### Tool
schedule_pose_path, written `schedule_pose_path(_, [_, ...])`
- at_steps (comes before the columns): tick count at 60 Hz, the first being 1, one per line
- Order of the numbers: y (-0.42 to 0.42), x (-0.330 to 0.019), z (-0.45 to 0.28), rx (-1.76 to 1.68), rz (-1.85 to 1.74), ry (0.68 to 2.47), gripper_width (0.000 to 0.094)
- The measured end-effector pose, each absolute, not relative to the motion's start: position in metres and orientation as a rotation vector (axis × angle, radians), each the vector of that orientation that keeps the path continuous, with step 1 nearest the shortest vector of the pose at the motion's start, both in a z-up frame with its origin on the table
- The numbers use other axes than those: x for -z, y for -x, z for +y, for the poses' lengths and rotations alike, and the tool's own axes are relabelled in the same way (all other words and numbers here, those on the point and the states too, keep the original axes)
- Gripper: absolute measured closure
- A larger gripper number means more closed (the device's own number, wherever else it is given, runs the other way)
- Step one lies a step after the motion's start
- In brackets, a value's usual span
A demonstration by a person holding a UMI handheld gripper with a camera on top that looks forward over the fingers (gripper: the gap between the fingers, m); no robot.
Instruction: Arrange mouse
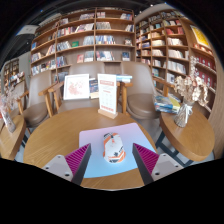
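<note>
While I look forward along the gripper (112, 158), I see its two fingers spread apart, with the magenta pads (76, 157) on their inner faces well separated. Between them lies the mouse (113, 146), white and grey with an orange-red patch on top, resting on a pale blue mouse mat (112, 138). I see a gap on each side of the mouse, so neither finger presses on it; it rests on its own support. The mat lies on a round wooden desk (60, 132), close to the near rim.

Beyond the mat, toward the far side of the desk, I make out an upright sign (108, 96) with a white face and some printed text that I cannot read. Just to its left stands a white board or screen (77, 87). Wooden chairs (140, 100) are set around the far side of the desk. Past them, tall wooden bookshelves (92, 40) filled with books line the back wall, and another run of shelves (175, 50) curves along the right. To the right of the desk I see some small items (172, 103) that I cannot identify.
</note>
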State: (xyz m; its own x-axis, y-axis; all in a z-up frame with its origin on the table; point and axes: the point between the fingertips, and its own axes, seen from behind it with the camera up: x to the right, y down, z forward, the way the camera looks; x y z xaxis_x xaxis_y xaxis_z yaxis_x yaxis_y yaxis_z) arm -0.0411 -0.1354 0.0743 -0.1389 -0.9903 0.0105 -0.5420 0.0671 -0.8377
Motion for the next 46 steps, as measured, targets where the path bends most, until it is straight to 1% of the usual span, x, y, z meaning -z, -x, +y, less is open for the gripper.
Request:
schedule_pose_path(7, [0.100, -0.103, -0.117, 1.027, 1.742, 1.508, 0.0084])
schedule_pose_path(17, [0.180, -0.120, -0.076, 1.047, 1.704, 1.525, 0.0082])
schedule_pose_path(28, [0.240, -0.117, -0.039, 1.051, 1.654, 1.584, 0.0080])
schedule_pose_path(41, [0.263, -0.117, -0.015, 1.084, 1.596, 1.618, 0.0082])
schedule_pose_path(46, [0.268, -0.114, -0.003, 1.046, 1.588, 1.626, 0.0080])
